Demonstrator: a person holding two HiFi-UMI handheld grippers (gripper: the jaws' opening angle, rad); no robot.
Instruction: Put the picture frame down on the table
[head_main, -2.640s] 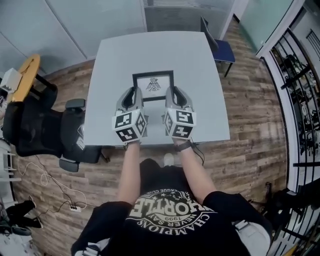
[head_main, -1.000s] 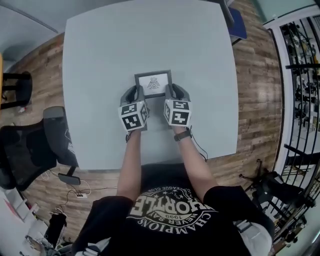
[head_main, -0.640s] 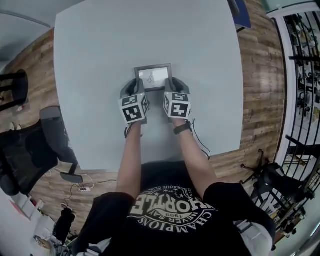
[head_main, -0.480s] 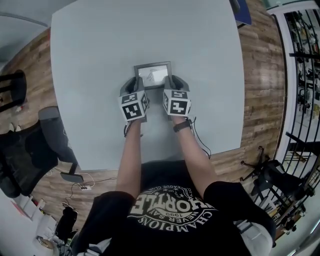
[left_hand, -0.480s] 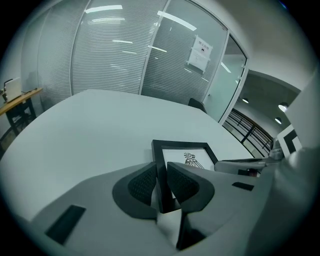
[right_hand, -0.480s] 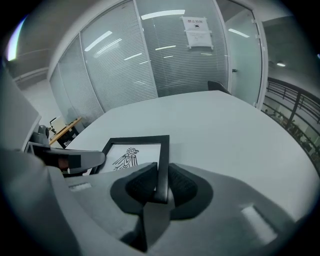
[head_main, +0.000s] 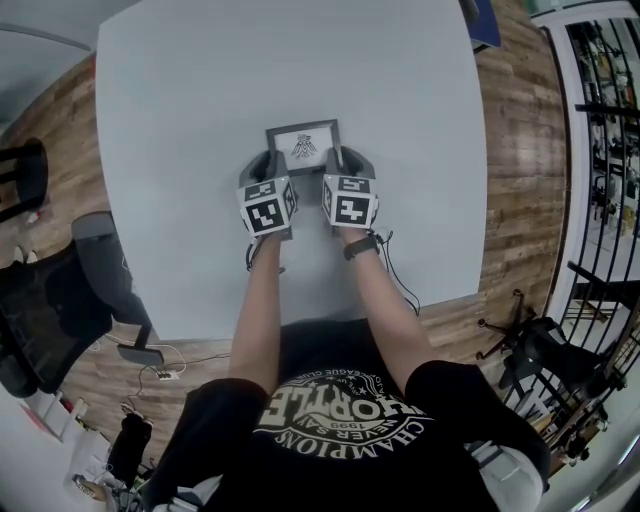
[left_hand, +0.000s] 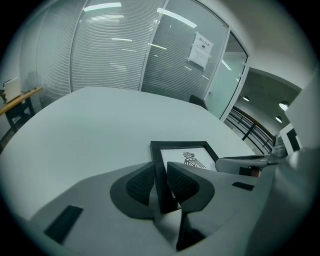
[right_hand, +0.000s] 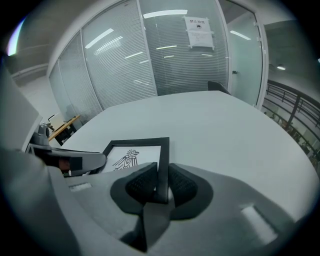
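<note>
A black picture frame (head_main: 302, 146) with a white print of a bird lies face up, flat or nearly flat, low over the grey table (head_main: 200, 90); I cannot tell whether it touches. My left gripper (head_main: 272, 168) is shut on the frame's left rail (left_hand: 161, 175), its pads (left_hand: 142, 184) pressed on both sides. My right gripper (head_main: 336, 166) is shut on the right rail (right_hand: 163, 165) in the same way. In the left gripper view the right gripper's body (left_hand: 250, 164) shows beyond the frame (left_hand: 182, 157). In the right gripper view the frame (right_hand: 132, 160) shows whole.
The table's near edge (head_main: 300, 325) runs just above the person's body. A black office chair (head_main: 60, 300) stands at the left, a blue chair (head_main: 483, 20) at the far right corner. Metal racks (head_main: 600, 120) line the right side. Glass walls with blinds (right_hand: 130, 65) stand behind the table.
The frame has been carried forward over the table in both grippers and tilted down flat; glare on the glass half a second ago has gone and the bird print shows again.
</note>
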